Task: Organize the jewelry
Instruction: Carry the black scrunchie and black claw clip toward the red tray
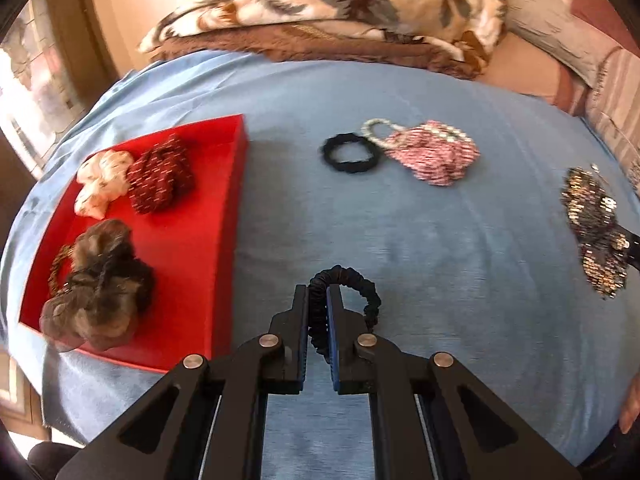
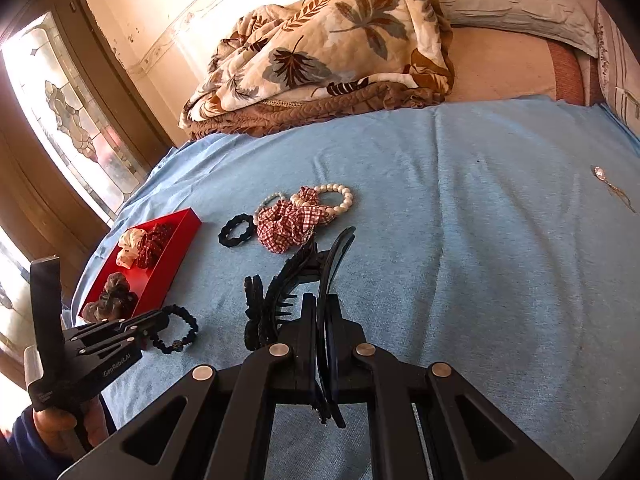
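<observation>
Your left gripper's fingers [image 1: 300, 320] were clenched on a thin, soft navy fabric hair tie [image 1: 352, 280]; your right gripper [image 2: 322, 320] gripped a stiff, slippery black plastic claw clip [image 2: 320, 264].

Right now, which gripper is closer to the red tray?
Left. The left gripper, shut on a thin dark scrunchie, sits just beside the red tray at its near corner. The right gripper, holding a black hair claw, is farther out over the blue cloth.
</observation>
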`<state>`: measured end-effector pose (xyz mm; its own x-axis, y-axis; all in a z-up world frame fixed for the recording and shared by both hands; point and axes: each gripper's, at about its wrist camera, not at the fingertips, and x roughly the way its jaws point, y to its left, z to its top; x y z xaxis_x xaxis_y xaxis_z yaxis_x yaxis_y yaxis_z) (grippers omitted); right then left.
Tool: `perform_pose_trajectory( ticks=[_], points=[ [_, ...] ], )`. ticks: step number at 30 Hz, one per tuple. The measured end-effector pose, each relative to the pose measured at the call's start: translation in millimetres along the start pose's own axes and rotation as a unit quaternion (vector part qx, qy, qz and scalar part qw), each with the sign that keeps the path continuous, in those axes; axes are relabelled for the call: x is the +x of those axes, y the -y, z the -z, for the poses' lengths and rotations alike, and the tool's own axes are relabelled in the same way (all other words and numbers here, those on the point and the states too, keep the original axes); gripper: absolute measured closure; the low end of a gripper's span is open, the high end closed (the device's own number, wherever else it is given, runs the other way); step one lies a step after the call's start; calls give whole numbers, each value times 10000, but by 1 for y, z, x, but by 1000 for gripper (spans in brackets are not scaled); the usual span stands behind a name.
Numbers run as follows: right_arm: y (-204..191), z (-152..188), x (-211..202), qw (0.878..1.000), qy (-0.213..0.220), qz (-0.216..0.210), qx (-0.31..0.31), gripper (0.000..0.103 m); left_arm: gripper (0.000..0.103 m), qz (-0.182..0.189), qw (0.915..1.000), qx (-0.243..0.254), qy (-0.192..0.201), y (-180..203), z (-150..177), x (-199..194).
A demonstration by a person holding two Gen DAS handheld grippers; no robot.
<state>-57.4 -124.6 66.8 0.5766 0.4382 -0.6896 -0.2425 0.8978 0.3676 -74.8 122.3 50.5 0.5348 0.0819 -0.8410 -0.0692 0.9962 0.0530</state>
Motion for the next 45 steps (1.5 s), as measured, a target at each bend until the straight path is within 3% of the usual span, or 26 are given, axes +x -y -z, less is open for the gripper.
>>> perform_pose_trajectory(
  ticks=[11,22,31,38,45],
  points=[
    [2,0,0,10000,-7,22,27,98,95,-372,9989,-285,-21,-25,6,-7],
    [2,0,0,10000,6,5,35,98,95,366,9973,-49,640,-17,7,-71],
    [-5,2,-7,9999,43,-12,95,98,95,614,9925,-154,1044,-29,-3,-109],
    [-30,-9,-14,9997,84,-219,-30,98,95,373,9912,-571,1138,-82,-10,-116],
    [-87,-26,4,9980,-99,-518,-335,98,95,66,9849,-1314,1126,-165,-16,-105]
  ],
)
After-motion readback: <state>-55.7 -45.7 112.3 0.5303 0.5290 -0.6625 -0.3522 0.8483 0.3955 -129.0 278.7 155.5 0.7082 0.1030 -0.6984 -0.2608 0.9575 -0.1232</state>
